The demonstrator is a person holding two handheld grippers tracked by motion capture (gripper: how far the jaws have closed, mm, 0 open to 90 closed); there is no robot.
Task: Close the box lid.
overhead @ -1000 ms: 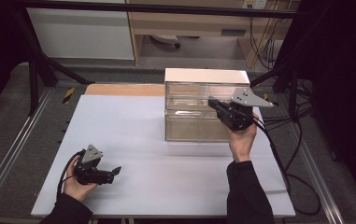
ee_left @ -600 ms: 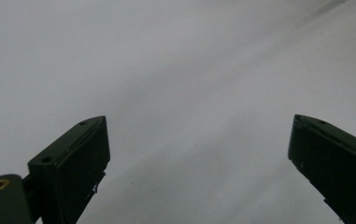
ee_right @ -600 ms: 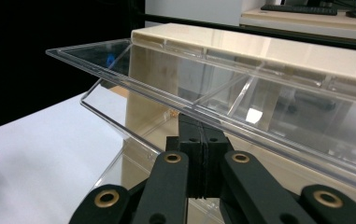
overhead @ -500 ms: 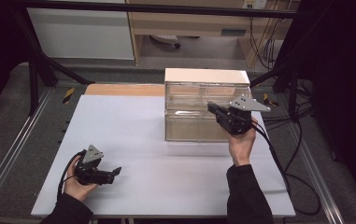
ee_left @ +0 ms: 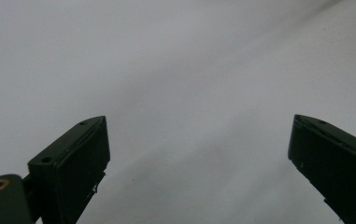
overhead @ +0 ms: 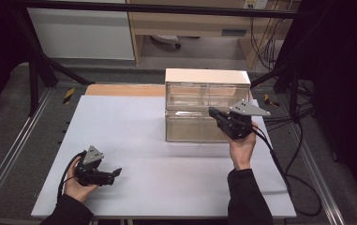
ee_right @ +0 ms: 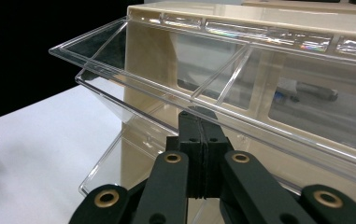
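Clear plastic drawer point(ee_right: 175, 88), see-through, with rainbow glints along the rim. Cream-beige drawer cabinet point(overhead: 207, 104) with a pale top. Plain white table point(overhead: 134, 140), no pattern; tan wooden strip point(overhead: 124, 90) along the far edge. Black right gripper point(ee_right: 199, 140) with brass rivets, grey plate on top. Black left gripper point(overhead: 115, 172), same grey plate. Black sleeves point(overhead: 246, 197).

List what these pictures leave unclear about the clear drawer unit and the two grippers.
- Drawer unit, high view: contents unreadable, glare on the clear fronts.
- Right gripper, right gripper view: jaws shut at the tilted drawer; its rim hides whether the tips pinch anything.
- Left gripper, high view: small and dark; its own view shows open jaws over the white table.
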